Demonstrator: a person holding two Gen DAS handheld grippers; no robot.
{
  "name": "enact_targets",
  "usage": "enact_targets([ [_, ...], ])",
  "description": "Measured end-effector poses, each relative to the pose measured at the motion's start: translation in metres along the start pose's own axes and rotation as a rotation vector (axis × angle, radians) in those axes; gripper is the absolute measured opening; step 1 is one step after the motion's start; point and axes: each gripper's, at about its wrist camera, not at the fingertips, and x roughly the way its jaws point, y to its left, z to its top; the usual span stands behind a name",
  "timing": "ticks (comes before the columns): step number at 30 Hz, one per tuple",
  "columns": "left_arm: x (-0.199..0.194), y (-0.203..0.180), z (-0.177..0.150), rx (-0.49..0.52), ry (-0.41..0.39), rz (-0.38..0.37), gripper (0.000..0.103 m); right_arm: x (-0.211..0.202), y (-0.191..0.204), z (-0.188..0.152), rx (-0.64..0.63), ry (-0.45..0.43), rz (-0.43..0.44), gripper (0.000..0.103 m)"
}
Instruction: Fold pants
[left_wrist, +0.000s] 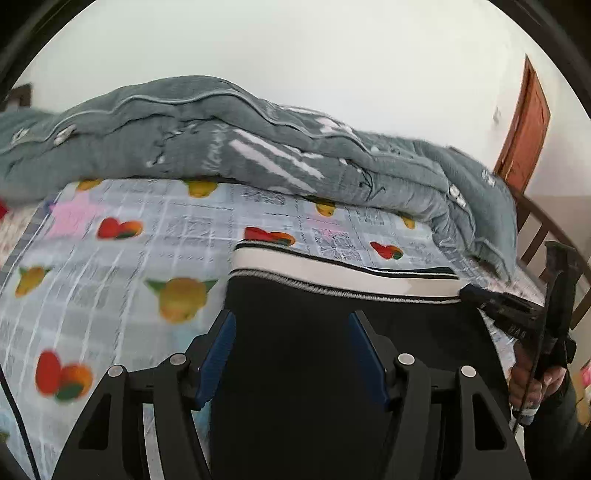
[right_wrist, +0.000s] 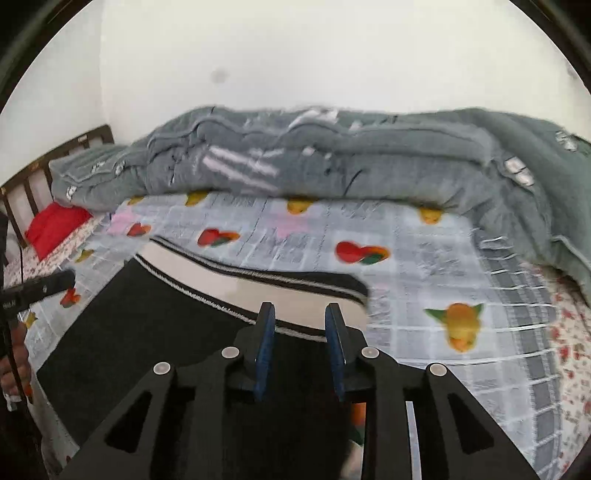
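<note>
Black pants (left_wrist: 332, 350) flat on a bed sheet (left_wrist: 110, 295), white waistband (left_wrist: 332, 269) with thin black stripes at the far end, legs running toward the near edge and out of sight beneath both tools.

Left gripper (left_wrist: 291, 325) low over the pants, blue pads (left_wrist: 221, 347) wide apart, nothing pinched between them; dark cloth visible through the gap, left pad near the left hem of the pants. Open, then.

Right gripper (right_wrist: 300, 317) over the right end of the waistband, jaws narrow but parted, blue fingers (right_wrist: 265, 350) to either side of a strip of waistband and black cloth. Cannot tell whether the tips touch the fabric; no fold of cloth visibly raised or clamped between them. In the left wrist view, the same tool at the far right, dark tip resting at the right corner of the waistband, a hand (left_wrist: 535, 387) wrapped around its handle.

Sheet pale grey-blue, gridded, printed with red and orange fruit. Grey quilt (left_wrist: 258, 147) heaped along the far side of the bed, against a white wall (left_wrist: 295, 55). Red pillow (right_wrist: 55, 225) at far left by a dark slatted headboard (right_wrist: 55, 155). Brown door (left_wrist: 524, 129) at far right. Flowered cover (right_wrist: 572, 350) showing beyond the right edge of the sheet.
</note>
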Motion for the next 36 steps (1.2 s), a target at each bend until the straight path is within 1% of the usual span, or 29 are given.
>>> enact_targets([
  [2,0.014,-0.008,0.006,0.031,0.015,0.007,0.061,0.021,0.002,-0.001,0.005,0.058,-0.008,0.028],
  [3,0.020,-0.011,0.009,0.047,0.018,0.016,0.061,0.030,0.002,-0.003,-0.004,0.080,-0.029,0.028],
  [5,0.037,-0.014,0.015,0.068,0.039,0.033,0.061,0.036,0.006,-0.006,-0.044,0.060,-0.064,0.028],
  [8,0.062,-0.013,0.020,0.065,0.054,0.044,0.061,0.042,0.008,-0.005,-0.073,0.045,-0.077,0.028],
  [10,0.076,-0.011,0.021,0.066,0.062,0.055,0.061,0.052,0.008,-0.002,-0.087,0.048,-0.079,0.028],
  [14,0.097,-0.004,0.022,0.059,0.066,0.087,0.061,0.074,0.001,0.008,-0.074,0.045,-0.060,0.028],
  [17,0.105,0.002,0.027,0.042,0.070,0.094,0.061,0.087,0.000,0.017,-0.066,0.043,-0.050,0.028],
  [27,0.124,0.013,0.037,0.056,0.072,0.148,0.061,0.113,0.010,0.034,-0.089,0.042,-0.087,0.027],
  [30,0.127,0.017,0.039,0.050,0.074,0.146,0.061,0.118,0.010,0.037,-0.085,0.042,-0.081,0.028],
  [33,0.127,0.020,0.040,0.042,0.086,0.139,0.061,0.120,0.012,0.039,-0.088,0.044,-0.085,0.028],
  [36,0.122,0.016,0.039,0.072,0.124,0.168,0.061,0.117,0.013,0.038,-0.096,0.051,-0.092,0.028],
])
